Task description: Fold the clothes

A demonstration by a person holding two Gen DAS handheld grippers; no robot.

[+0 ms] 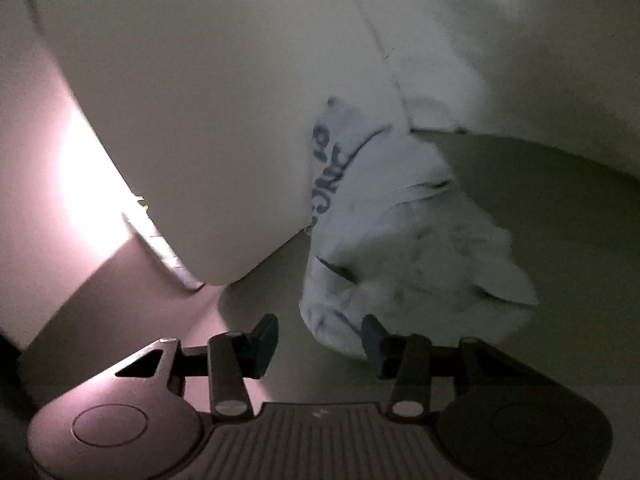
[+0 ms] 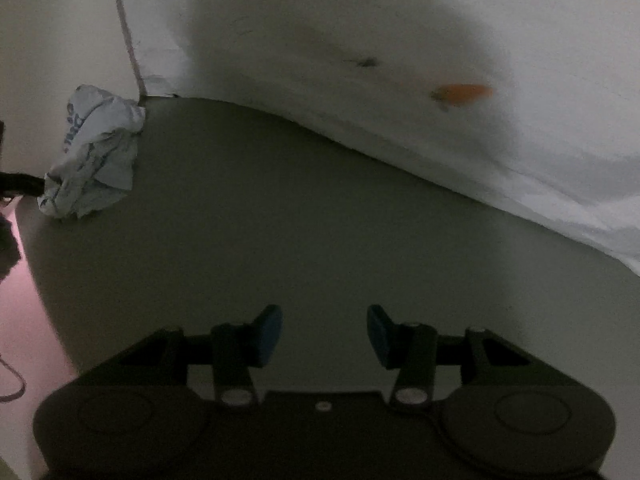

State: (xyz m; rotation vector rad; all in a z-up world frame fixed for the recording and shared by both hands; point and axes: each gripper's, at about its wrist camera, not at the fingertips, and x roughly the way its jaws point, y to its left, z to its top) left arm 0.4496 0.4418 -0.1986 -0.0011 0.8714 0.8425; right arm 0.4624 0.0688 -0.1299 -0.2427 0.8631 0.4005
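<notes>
Our left gripper (image 1: 320, 340) hangs with its jaws spread wide and nothing between them; its right pad (image 1: 374, 344) sits just beside, perhaps touching, the lower end of a crumpled white cloth with blue print (image 1: 392, 240). That cloth runs long from just ahead of the gripper up and away, leaning slightly left at the top. Our right gripper (image 2: 325, 334) is equally wide apart and empty, over bare grey surface (image 2: 300, 220). From it the crumpled cloth (image 2: 92, 152) lies far ahead-left. A large white garment (image 2: 400, 60) with an orange mark (image 2: 464, 94) spans the far side, its edge sloping nearer toward the right. Open surface lies between.
</notes>
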